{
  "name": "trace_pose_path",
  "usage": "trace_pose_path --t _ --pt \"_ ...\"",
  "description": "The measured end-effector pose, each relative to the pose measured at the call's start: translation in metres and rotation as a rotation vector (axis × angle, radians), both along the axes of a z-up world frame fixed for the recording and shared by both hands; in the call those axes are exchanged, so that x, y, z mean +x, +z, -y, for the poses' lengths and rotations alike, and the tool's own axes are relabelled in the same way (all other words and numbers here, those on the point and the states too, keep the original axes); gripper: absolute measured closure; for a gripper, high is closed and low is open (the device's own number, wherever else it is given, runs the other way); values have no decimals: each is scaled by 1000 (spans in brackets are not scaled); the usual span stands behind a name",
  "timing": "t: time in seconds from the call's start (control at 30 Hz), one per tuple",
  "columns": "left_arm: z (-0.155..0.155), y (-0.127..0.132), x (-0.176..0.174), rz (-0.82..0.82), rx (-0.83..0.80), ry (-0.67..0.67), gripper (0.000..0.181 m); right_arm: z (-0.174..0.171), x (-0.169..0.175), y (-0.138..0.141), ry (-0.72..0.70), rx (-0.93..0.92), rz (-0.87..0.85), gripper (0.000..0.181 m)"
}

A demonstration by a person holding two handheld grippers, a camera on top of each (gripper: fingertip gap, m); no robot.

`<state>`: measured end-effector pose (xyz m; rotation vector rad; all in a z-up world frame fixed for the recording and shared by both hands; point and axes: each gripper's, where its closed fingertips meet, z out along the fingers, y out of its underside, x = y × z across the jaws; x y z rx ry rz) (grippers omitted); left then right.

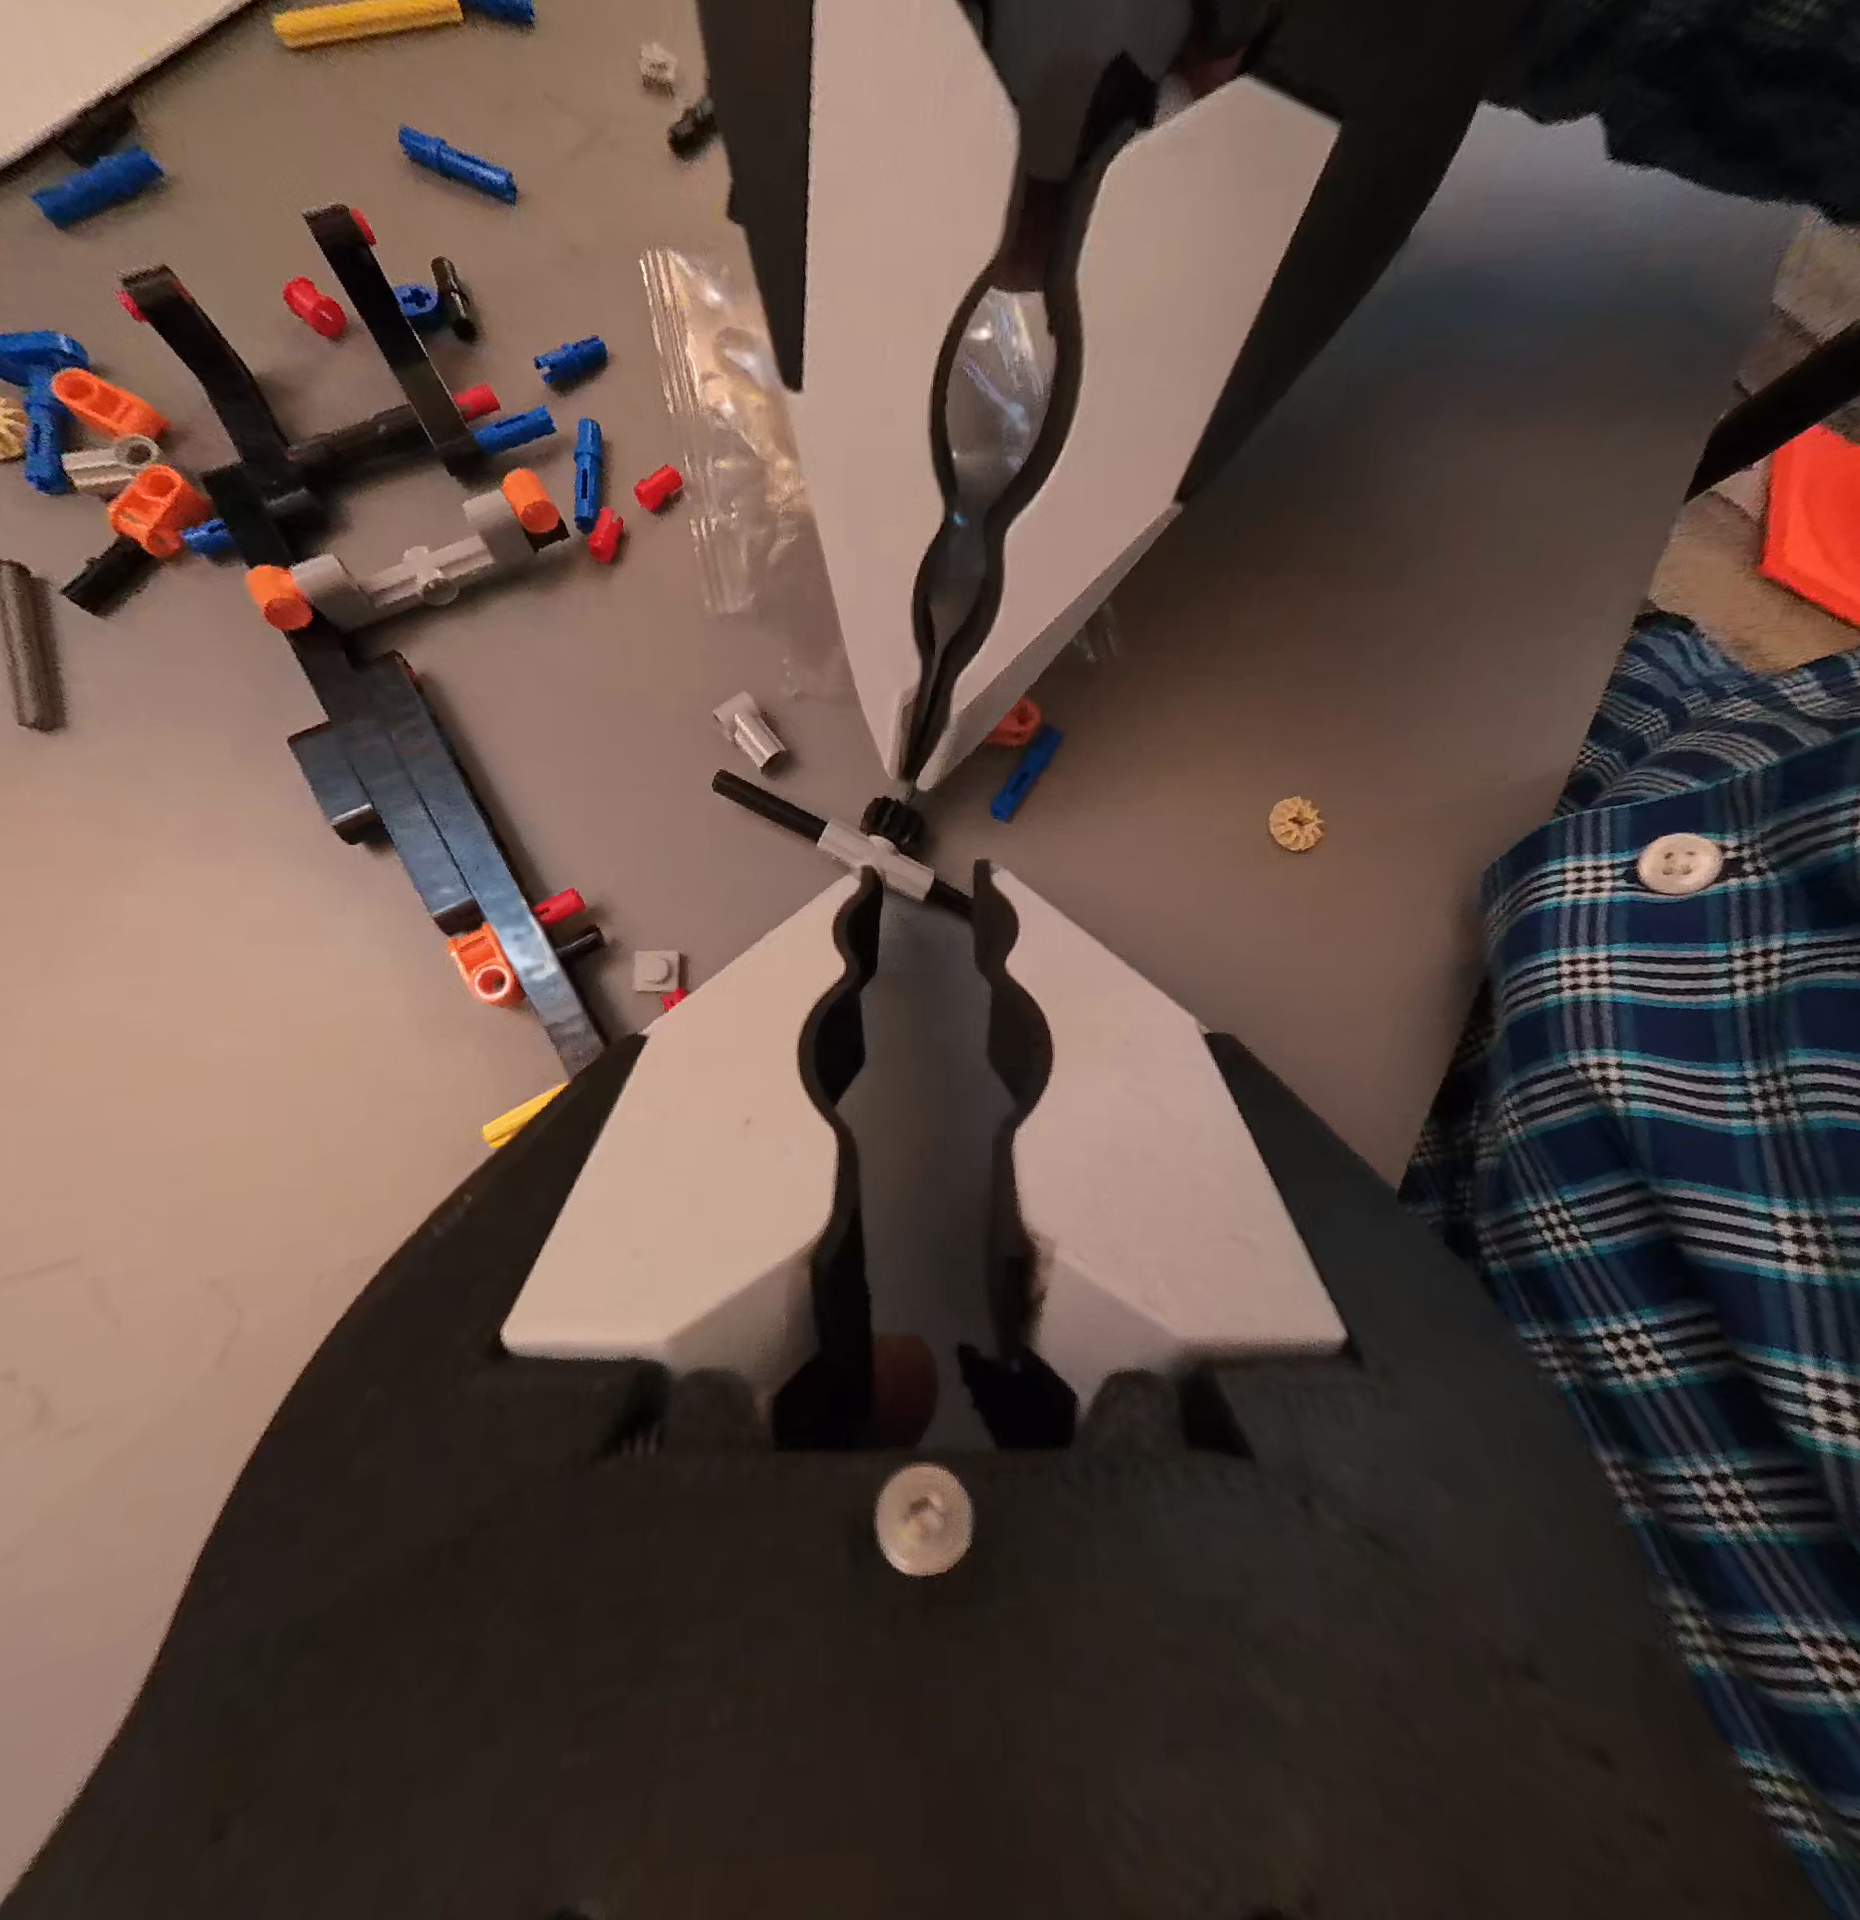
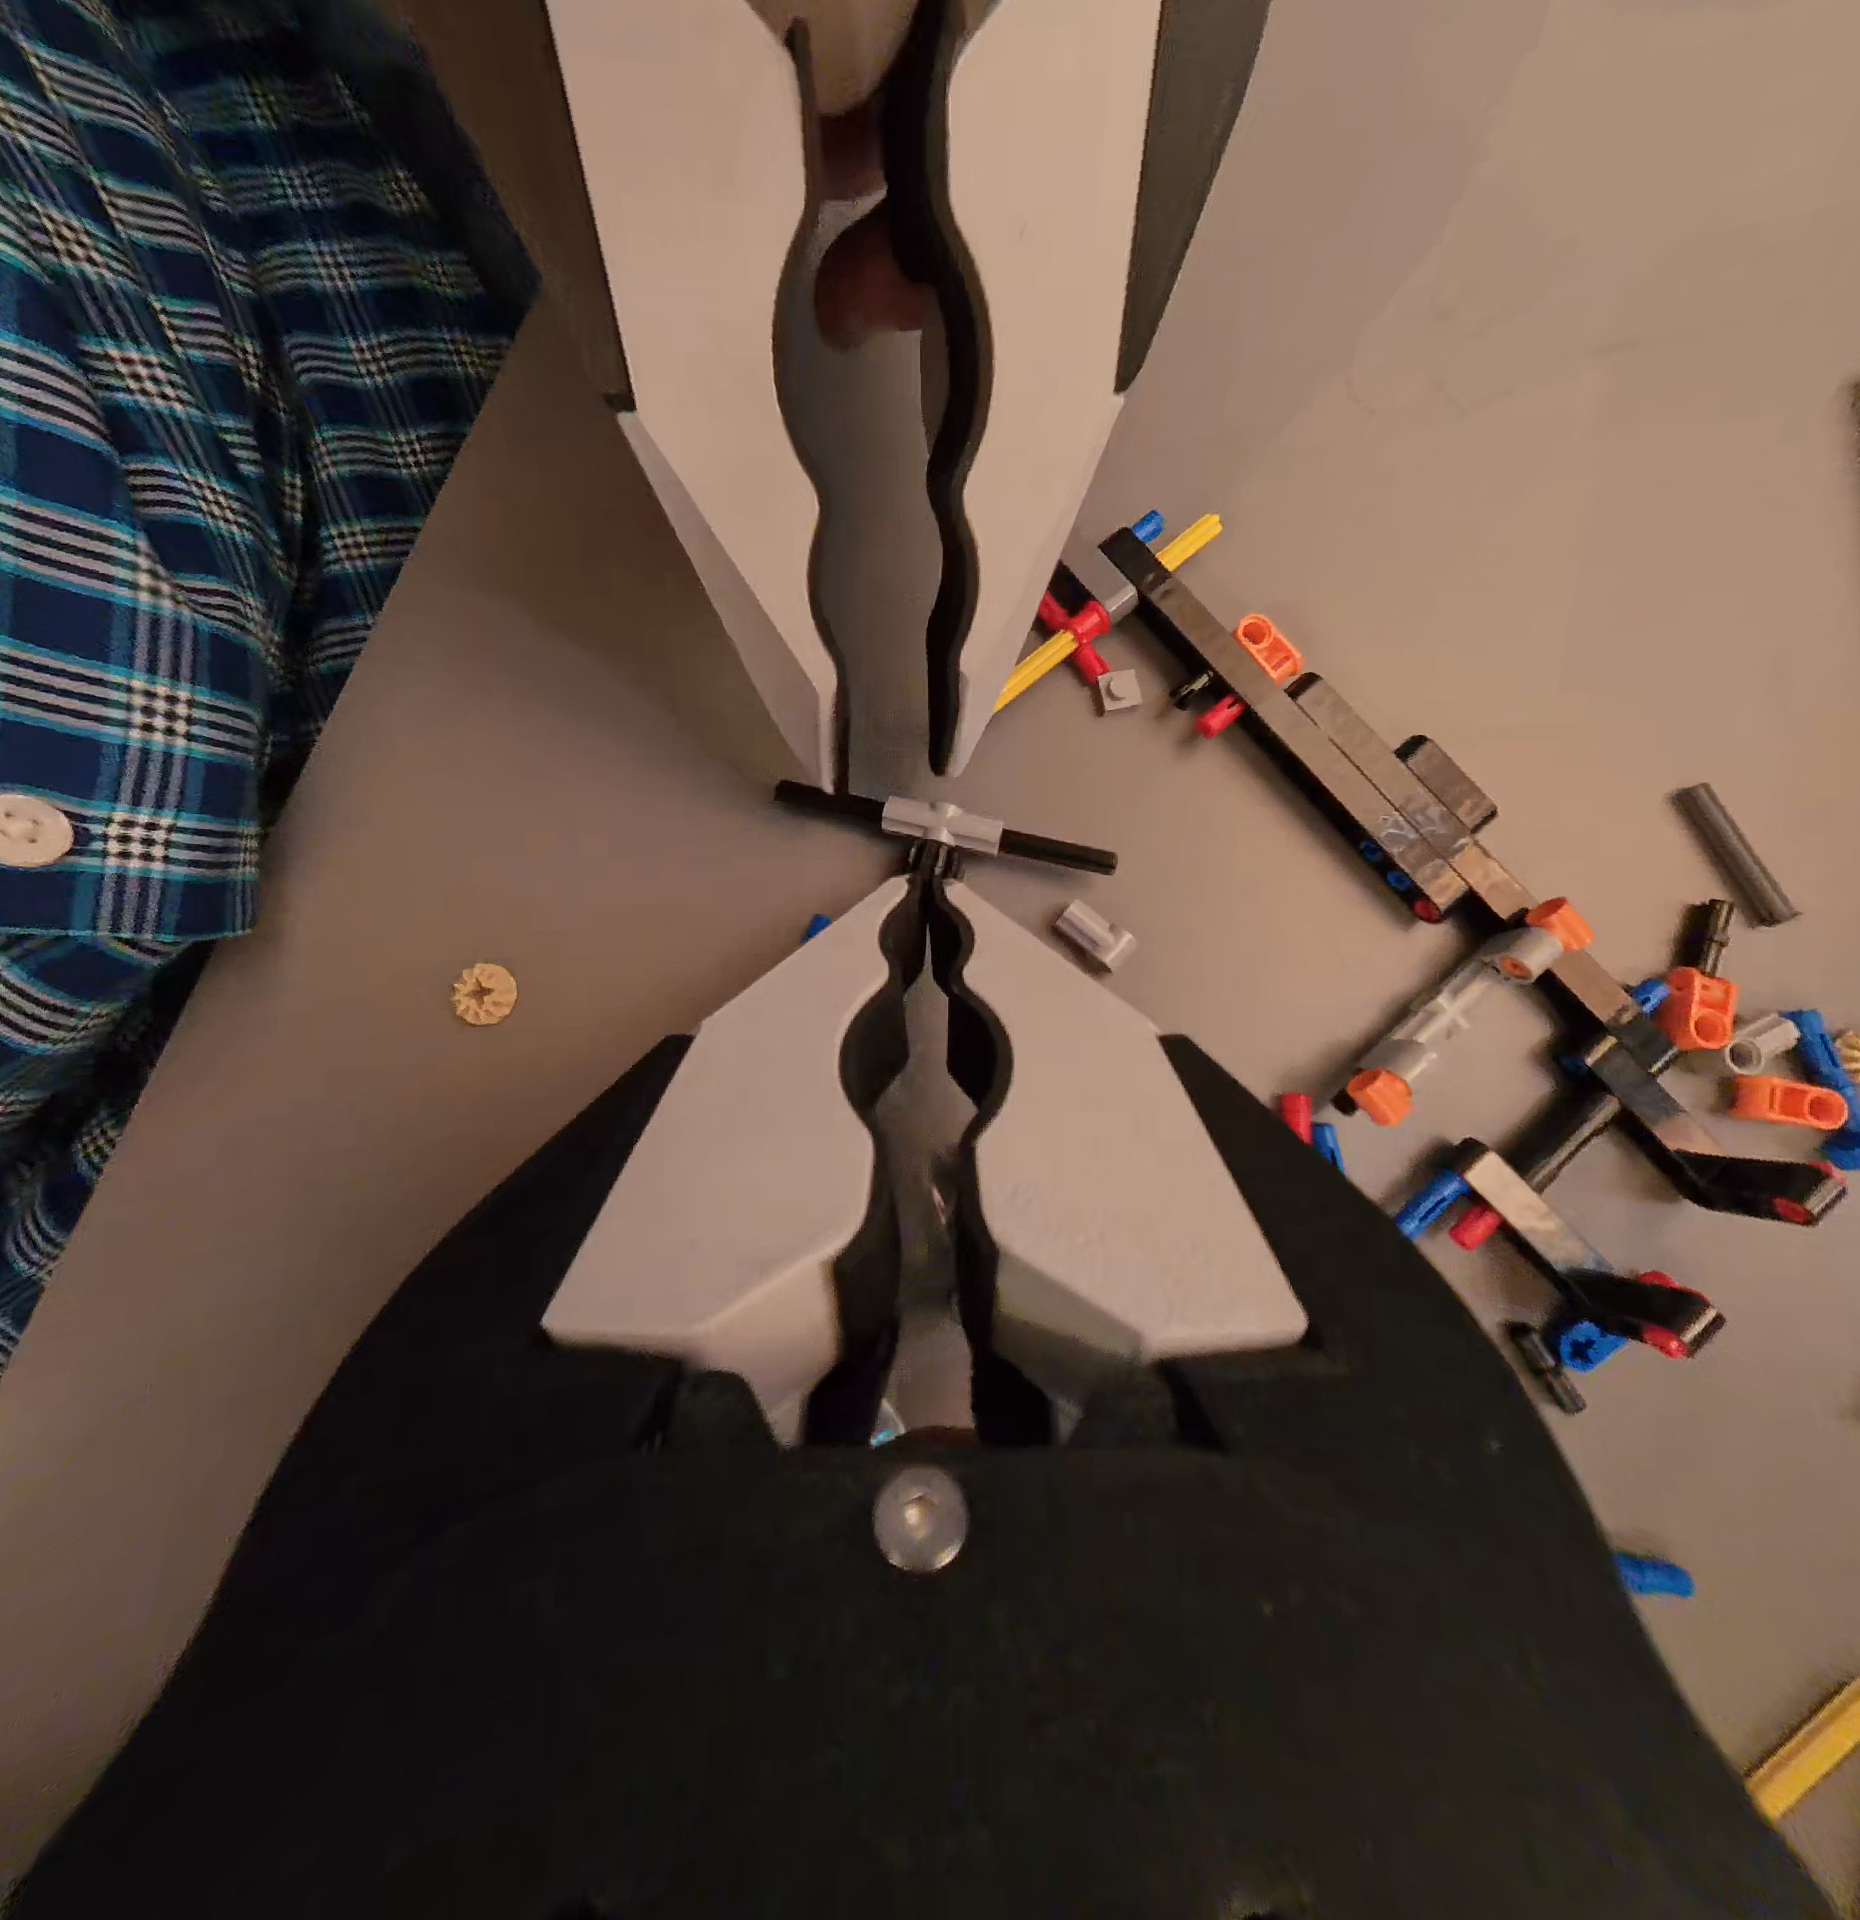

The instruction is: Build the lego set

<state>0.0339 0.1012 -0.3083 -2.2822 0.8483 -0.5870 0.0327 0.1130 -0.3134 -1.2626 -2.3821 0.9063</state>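
We saw the black axle (image 1: 801,812) with its grey connector (image 1: 872,854) held above the desk (image 1: 282,1143), long axis crosswise between the tips. The left hand-held gripper (image 1: 924,883), slightly parted, gripped the connector; the right hand-held gripper (image 2: 931,883), nearly closed, pinched the small black gear (image 1: 890,814). Loose parts lay clear.

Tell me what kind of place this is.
Probably a hobby or home tabletop, not a factory: loose Lego parts scattered on a plain grey table, a half-built black frame, and a person in a plaid shirt alongside.
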Motion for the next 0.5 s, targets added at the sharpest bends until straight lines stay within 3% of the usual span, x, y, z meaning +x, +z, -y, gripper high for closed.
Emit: trace_pose_path --t 0.2,0.5 --pt "-7 21 -5 123 18 53 161 -1 3 10 -44 -11 -37 181" --pt "-28 59 -16 408 12 153 135 -14 -5 50 -130 66 -173 181"
